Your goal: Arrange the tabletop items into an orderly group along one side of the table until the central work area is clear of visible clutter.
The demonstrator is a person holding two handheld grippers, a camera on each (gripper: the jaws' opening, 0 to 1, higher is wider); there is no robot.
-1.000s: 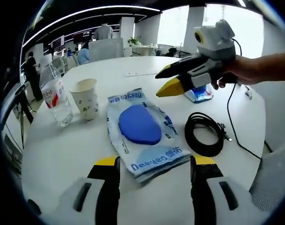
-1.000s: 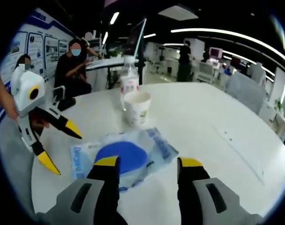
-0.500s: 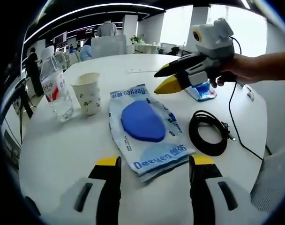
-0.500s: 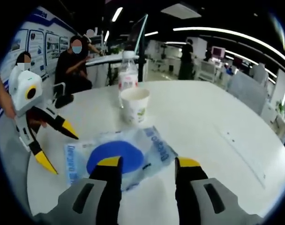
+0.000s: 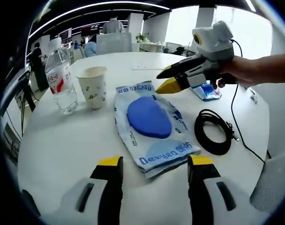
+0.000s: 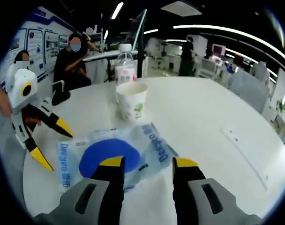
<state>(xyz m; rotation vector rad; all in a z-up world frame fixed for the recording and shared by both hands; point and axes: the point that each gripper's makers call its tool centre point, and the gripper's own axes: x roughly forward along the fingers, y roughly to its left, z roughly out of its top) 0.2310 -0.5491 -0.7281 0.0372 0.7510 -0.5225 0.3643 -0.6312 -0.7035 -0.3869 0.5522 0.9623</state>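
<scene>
Left gripper view: hovering w/ left gripper (image 5: 154, 164) jaws wide apart, empty, framing near edge of blue packet (image 5: 150, 125) lying mid-table — likely about to grab it. Needing descent first. Cable coil (image 5: 214, 131) beside it, partly ringed.

Right gripper view: right gripper (image 6: 145, 165) gaping, empty, over same packet; bottle (image 6: 124, 70) sitting half-hidden behind cup (image 6: 131, 100).

White round table (image 5: 63, 140) is seen in the left gripper view. Clear water bottle (image 5: 61, 77) is stood upright at upper left, paper cup (image 5: 93, 86) just beside it to the right. Blue-and-clear plastic package (image 5: 149, 123) is laid flat at centre. Coiled black cable (image 5: 213, 132) is placed right of it. Small blue packet (image 5: 207, 91) is seen at upper right.
</scene>
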